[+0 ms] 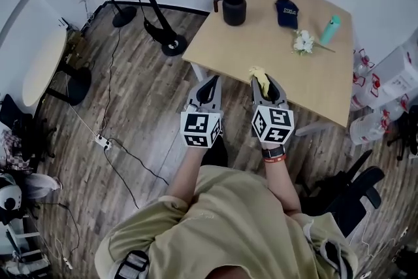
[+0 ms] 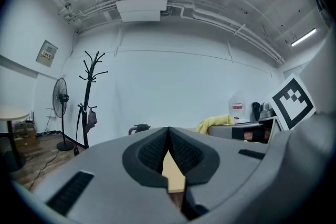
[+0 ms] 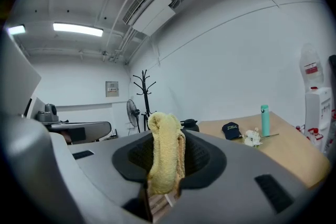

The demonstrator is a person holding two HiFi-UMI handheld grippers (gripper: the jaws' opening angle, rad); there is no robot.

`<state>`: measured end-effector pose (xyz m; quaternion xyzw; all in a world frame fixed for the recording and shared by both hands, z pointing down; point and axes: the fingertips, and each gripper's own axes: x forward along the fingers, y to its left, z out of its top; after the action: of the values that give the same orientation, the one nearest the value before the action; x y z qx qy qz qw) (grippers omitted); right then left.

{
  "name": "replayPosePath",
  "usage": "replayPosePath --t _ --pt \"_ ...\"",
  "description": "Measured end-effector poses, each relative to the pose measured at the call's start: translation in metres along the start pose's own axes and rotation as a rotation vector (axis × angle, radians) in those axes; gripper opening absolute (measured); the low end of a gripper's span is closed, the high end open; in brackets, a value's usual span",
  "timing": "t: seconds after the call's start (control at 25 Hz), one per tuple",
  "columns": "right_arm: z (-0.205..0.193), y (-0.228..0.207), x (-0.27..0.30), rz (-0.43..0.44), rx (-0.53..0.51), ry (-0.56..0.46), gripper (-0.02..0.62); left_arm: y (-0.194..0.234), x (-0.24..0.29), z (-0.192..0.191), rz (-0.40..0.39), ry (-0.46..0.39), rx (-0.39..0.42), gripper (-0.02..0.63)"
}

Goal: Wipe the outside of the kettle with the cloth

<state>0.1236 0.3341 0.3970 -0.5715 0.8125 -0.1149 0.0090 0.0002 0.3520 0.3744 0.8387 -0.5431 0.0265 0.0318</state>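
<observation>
- tabletop [image 1: 287,68]: both grippers sit over its near edge at 6 o'clock. The work is at the far side, so expect a long reach.
- kettle [image 1: 233,8]: black, upright, at the far corner around 11 o'clock, well apart from both grippers. The handle faces 9 o'clock. It will probably slide under a one-sided push.
- left gripper [image 1: 209,84]: jaws together, nothing between them. I'd brace the handle side with it before wiping.
- right gripper [image 1: 266,84]: clamped on the cloth.
- cloth [image 1: 260,77]: yellow, with a wad standing past the jaw tips. Lead with that wad, not the jaws. Stroke top-down and work round the body.
- cap [image 1: 286,12], bottle [image 1: 330,29], flowers [image 1: 303,42]: at 12 to 2 o'clock. Come in from 7 o'clock to clear them.
</observation>
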Motion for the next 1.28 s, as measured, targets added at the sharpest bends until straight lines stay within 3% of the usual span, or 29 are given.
replayPosePath --t 0.36,0.68,0.92,1.28 --pt "0.043 -0.004 0.17 -0.014 0.012 -0.004 0.129 0.108 0.146 0.035 -0.046 -0.039 -0.002 0.021" --pt "0.036 -0.01 0.281 -0.031 0.075 0.02 0.133 0.183 0.23 0.025 -0.106 -0.02 -0.031 0.021" --pt "0.015 -0.027 0.33 -0.057 0.088 0.094 0.137 0.209 0.275 0.0 -0.109 0.028 -0.042 0.021" --pt "-0.013 -0.059 0.416 -0.023 0.117 0.185 0.137 0.233 0.35 -0.023 -0.086 0.054 -0.06 0.021"
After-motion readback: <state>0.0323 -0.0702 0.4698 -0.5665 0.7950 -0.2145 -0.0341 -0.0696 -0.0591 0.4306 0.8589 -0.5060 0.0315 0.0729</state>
